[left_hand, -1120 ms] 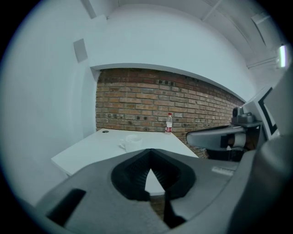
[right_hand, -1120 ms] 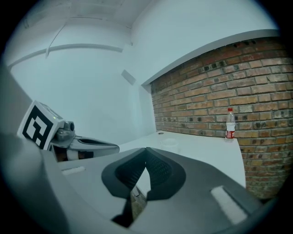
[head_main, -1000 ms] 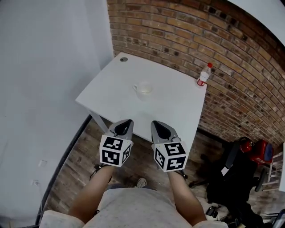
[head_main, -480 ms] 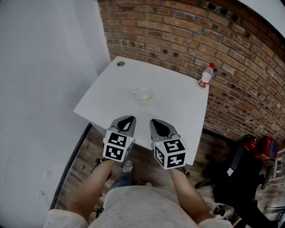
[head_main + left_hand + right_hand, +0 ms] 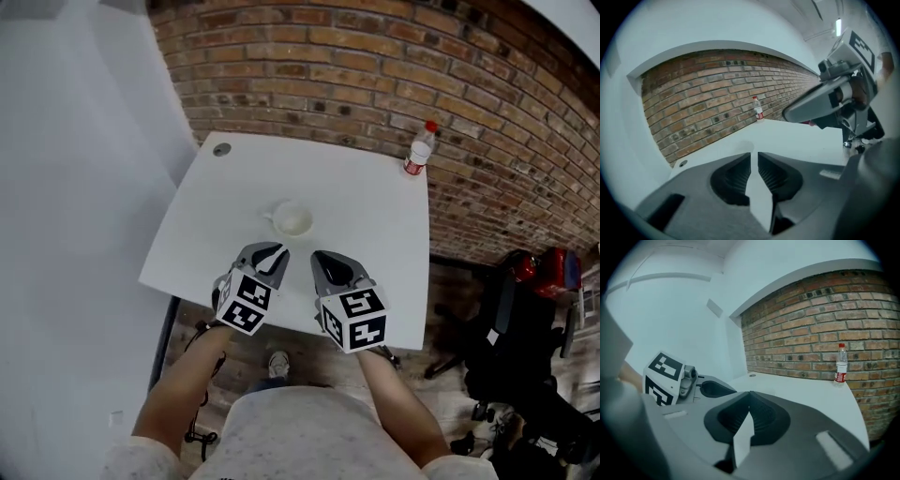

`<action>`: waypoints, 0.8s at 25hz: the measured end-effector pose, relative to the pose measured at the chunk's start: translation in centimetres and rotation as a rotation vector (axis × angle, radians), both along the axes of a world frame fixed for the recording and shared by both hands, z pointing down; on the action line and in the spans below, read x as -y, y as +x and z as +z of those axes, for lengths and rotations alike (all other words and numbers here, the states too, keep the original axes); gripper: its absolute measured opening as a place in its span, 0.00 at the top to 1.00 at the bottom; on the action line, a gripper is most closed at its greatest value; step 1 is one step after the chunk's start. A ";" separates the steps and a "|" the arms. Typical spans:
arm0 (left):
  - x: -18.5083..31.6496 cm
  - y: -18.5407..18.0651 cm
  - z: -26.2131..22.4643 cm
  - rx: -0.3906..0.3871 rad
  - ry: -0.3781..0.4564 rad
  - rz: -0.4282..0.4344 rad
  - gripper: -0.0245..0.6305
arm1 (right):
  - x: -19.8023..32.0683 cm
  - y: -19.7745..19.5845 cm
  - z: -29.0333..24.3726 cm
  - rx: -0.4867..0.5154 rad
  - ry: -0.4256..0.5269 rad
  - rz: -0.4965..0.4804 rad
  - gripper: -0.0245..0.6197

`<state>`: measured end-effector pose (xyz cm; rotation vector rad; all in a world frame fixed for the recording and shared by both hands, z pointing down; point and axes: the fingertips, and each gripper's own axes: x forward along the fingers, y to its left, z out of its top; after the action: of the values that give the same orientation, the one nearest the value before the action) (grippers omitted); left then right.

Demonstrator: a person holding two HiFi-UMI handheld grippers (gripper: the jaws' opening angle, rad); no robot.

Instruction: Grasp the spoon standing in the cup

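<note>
White table (image 5: pixel 375 234) against a brick wall (image 5: pixel 309 70); both grippers are over its near edge.

- Far left corner: round cable grommet (image 5: pixel 221 149). Not involved.
- Left gripper (image 5: pixel 266 253): its own view shows the jaws a narrow slit apart, with only bare tabletop between them. Holding nothing. It hovers near the cup, on the person's side of it.
- Cup (image 5: pixel 292 221): white, handle to the left, upright, standing near the middle of the table just beyond the two grippers. The spoon is too small to make out in the head view, and neither gripper view shows the cup at all.
- Right gripper (image 5: pixel 330 261): jaw tips pressed together, nothing in them. It is just beside the left gripper and a little farther from the cup.
- Far right corner: plastic bottle with a red cap (image 5: pixel 418 150), well apart from the cup.

Risks, as judged:
1. Jaws this narrow, or closed, may push the spoon handle rather than straddle it. Widen them before descending.
2. The cup looks light. A sideways nudge on the handle or rim could tip or slide it.
3. The lean of the spoon is unknown, and both gripper cameras look across the table rather than at the cup, so the approach line is unconfirmed.
</note>
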<state>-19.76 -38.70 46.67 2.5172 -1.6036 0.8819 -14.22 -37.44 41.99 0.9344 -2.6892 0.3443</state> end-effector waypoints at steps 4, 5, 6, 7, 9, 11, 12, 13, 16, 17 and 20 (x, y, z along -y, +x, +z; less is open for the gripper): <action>2.0 -0.9 1.3 0.091 -0.026 0.127 0.86 | 1.8 -1.0 0.7 -0.014 -0.020 0.055 0.95; 2.4 -1.1 1.6 0.120 -0.029 0.159 0.85 | 2.3 -1.2 0.9 -0.017 -0.024 0.069 0.95; 2.8 -1.3 1.9 0.148 -0.030 0.189 0.85 | 2.7 -1.3 1.0 -0.020 -0.028 0.083 0.95; 3.2 -1.5 2.1 0.172 -0.030 0.216 0.85 | 3.0 -1.5 1.1 -0.023 -0.030 0.096 0.95; 3.7 -1.9 2.5 0.201 -0.035 0.259 0.85 | 3.5 -1.6 1.3 -0.028 -0.038 0.121 0.95; 4.0 -2.1 2.9 0.222 -0.043 0.300 0.84 | 3.8 -1.7 1.6 -0.032 -0.048 0.147 0.95; 4.2 -2.1 3.1 0.234 -0.046 0.323 0.84 | 3.9 -1.7 1.7 -0.035 -0.052 0.160 0.95; 4.4 -2.1 3.2 0.246 -0.048 0.345 0.84 | 4.1 -1.7 1.8 -0.038 -0.055 0.173 0.95; 4.7 -2.0 3.8 0.280 -0.056 0.401 0.85 | 4.3 -1.7 2.0 -0.038 -0.063 0.210 0.95; 4.8 -2.0 3.9 0.287 -0.057 0.413 0.85 | 4.3 -1.6 2.0 -0.038 -0.064 0.221 0.95; 5.1 -2.2 3.8 0.301 -0.044 0.436 0.90 | 4.4 -1.4 2.0 -0.040 -0.064 0.254 0.95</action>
<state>-21.91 -43.78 50.51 2.8634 -1.0754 1.3768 -15.65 -41.83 43.96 1.2524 -2.5104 0.4553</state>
